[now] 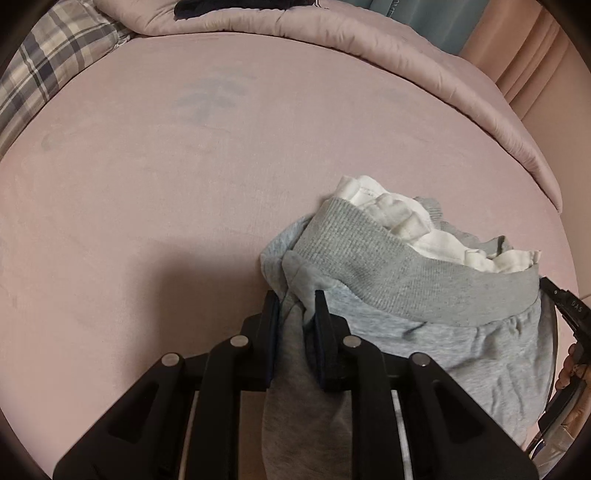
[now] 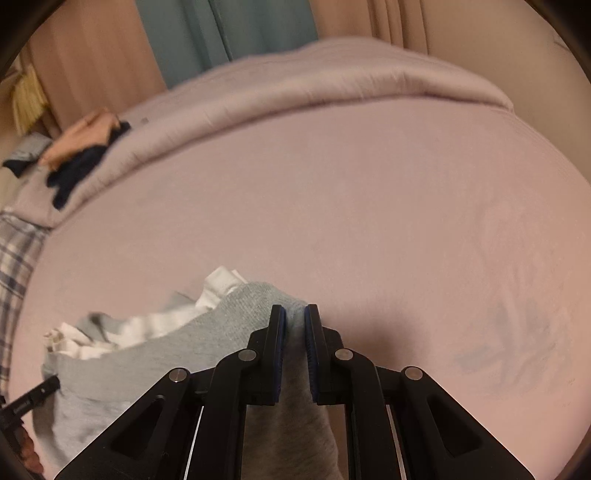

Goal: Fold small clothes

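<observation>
Left gripper (image 1: 295, 306) pinches one end of the grey garment (image 1: 406, 280), whose ribbed waistband runs rightward across the pink bed (image 1: 184, 166). Right wrist view: right gripper (image 2: 294, 321) clamps the band's other end, garment stretching left.

- The left wrist camera sits just behind the left gripper (image 1: 295, 306) and looks along its two black fingers, tilted down at the pink bed sheet (image 1: 184, 184).
- It is very close to the grey garment (image 1: 406, 280). The plaid pillow (image 1: 55, 74) shows at its far left.
- The right wrist camera sits just behind the right gripper (image 2: 294, 321) and looks down and forward too.
- It is also close to the grey garment (image 2: 147, 354). It faces the curtains (image 2: 221, 33) past the bed.
- Both views share the garment, the sheet and the folded quilt (image 1: 332, 33).
- Each view catches the other gripper at its edge.
</observation>
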The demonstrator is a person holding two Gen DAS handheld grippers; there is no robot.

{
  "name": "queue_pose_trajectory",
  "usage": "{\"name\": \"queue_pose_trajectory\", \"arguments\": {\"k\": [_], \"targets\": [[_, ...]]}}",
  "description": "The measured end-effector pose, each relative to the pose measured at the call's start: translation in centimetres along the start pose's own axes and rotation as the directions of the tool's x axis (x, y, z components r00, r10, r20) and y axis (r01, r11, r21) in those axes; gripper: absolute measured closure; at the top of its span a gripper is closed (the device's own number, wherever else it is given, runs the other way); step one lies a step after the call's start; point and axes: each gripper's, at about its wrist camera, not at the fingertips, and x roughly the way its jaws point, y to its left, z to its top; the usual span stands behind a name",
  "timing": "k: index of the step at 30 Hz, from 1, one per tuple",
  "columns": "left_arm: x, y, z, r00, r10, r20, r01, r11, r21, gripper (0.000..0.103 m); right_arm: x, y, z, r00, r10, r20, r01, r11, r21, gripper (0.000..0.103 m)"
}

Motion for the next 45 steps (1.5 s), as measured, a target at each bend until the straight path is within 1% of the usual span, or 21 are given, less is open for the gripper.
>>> {"name": "queue_pose_trajectory", "arguments": {"k": [3,7,10,12,14,15,16,18,21,22,23,24,25,26,27,28,30,33,37,42,45], "targets": [[0.2,0.3,0.4,1.0,-0.009,-0.013,0.009,1.0,-0.011,0.078,0.9,-0.5,-0.3,1.0,-0.025,-0.016,0.025,1.0,-0.001,0.092],[0.3,1.0,0.4,0.999,-0.029,-0.018,0.028,0.999,-0.041,0.074,1.7,-1.2,-0.2,0.999,-0.016,-0.034,0.016,1.0,0.02,0.092],[0.1,0.9,0.0,1.0,-0.017,-0.01,0.017,0.999,-0.044,0.069,2.0,-1.2,-0.3,0.999,-0.023,-0.042,0.023,1.0,0.014,0.092],[-0.1,0.8,-0.2,1.0,0.003,-0.006,-0.003,0.999,-0.048,0.058,2.2,-1.2,-0.4,0.998,-0.028,-0.048,0.029,0.999,0.014,0.092],[-0.7,0.8,-0.5,0.999,0.036,-0.004,-0.036,0.998,-0.049,0.049,2.1,-1.2,-0.4,0.998,-0.03,-0.047,0.03,0.999,0.013,0.092],[-0.8,0.9,-0.6,0.999,0.039,-0.006,-0.039,0.998,-0.049,0.046,1.9,-1.0,-0.5,0.998,-0.035,-0.046,0.035,0.999,0.008,0.092],[-1.3,0.9,-0.8,0.999,0.037,-0.005,-0.037,0.998,-0.046,0.044,1.8,-0.9,-0.5,0.998,-0.048,-0.042,0.047,0.999,-0.005,0.092],[-2.3,1.1,-1.2,1.0,0.029,0.005,-0.029,0.999,-0.043,0.035,1.5,-0.7,-0.6,0.998,-0.052,-0.036,0.051,0.999,-0.014,0.09],[-3.8,1.0,-2.2,1.0,0.003,0.024,-0.002,0.999,-0.032,0.026,0.7,-0.5,-0.7,0.998,-0.064,-0.027,0.064,0.998,-0.019,0.087],[-4.5,0.9,-2.6,1.0,-0.01,0.028,0.011,0.999,-0.031,0.024,0.3,-0.5,-0.8,0.998,-0.059,-0.025,0.059,0.998,-0.014,0.085],[-4.8,0.8,-2.7,0.999,-0.018,0.032,0.019,0.999,-0.033,0.019,0.0,-0.5,-0.8,0.998,-0.057,-0.024,0.057,0.998,-0.009,0.079],[-5.5,0.7,-3.0,0.999,-0.031,0.041,0.032,0.999,-0.036,0.016,-0.5,-0.5,-0.8,0.998,-0.054,-0.02,0.054,0.999,-0.006,0.068],[-5.9,0.6,-3.3,0.998,-0.04,0.045,0.041,0.998,-0.038,0.013,-0.9,-0.5,-0.9,0.999,-0.048,-0.013,0.048,0.999,-0.008,0.063],[-6.3,0.5,-3.6,0.997,-0.051,0.049,0.053,0.998,-0.038,0.01,-1.4,-0.4,-1.1,0.999,-0.042,-0.004,0.042,0.999,-0.011,0.053],[-6.5,0.3,-3.9,0.997,-0.061,0.052,0.063,0.997,-0.036,0.01,-1.9,-0.3,-1.2,0.999,-0.035,0.006,0.035,0.999,-0.016,0.047],[-6.7,0.2,-4.1,0.996,-0.066,0.052,0.068,0.997,-0.035,0.01,-2.6,-0.2,-1.4,1.0,-0.027,0.016,0.028,0.999,-0.023,0.045],[-6.7,0.0,-4.7,0.996,-0.071,0.045,0.073,0.997,-0.034,0.01,-3.7,-0.1,-2.0,0.999,-0.022,0.029,0.023,0.999,-0.027,0.036],[-6.2,0.0,-6.1,0.997,-0.07,0.015,0.071,0.997,-0.041,0.01,-4.9,-0.6,-3.2,0.999,-0.009,0.041,0.01,1.0,-0.028,0.033],[-5.5,0.2,-8.0,0.996,-0.079,-0.03,0.077,0.995,-0.057,0.01,-5.7,-1.3,-4.9,1.0,0.009,0.03,-0.009,1.0,-0.005,0.03],[-4.8,1.1,-9.4,0.993,-0.109,-0.043,0.104,0.989,-0.108,0.01,-6.0,-3.4,-8.1,0.997,0.073,-0.024,-0.071,0.993,0.096,0.028],[-4.5,0.9,-9.7,0.995,-0.094,-0.031,0.091,0.992,-0.09,0.01,-5.4,-4.4,-9.5,0.989,0.132,-0.064,-0.12,0.979,0.163,0.028]]}}
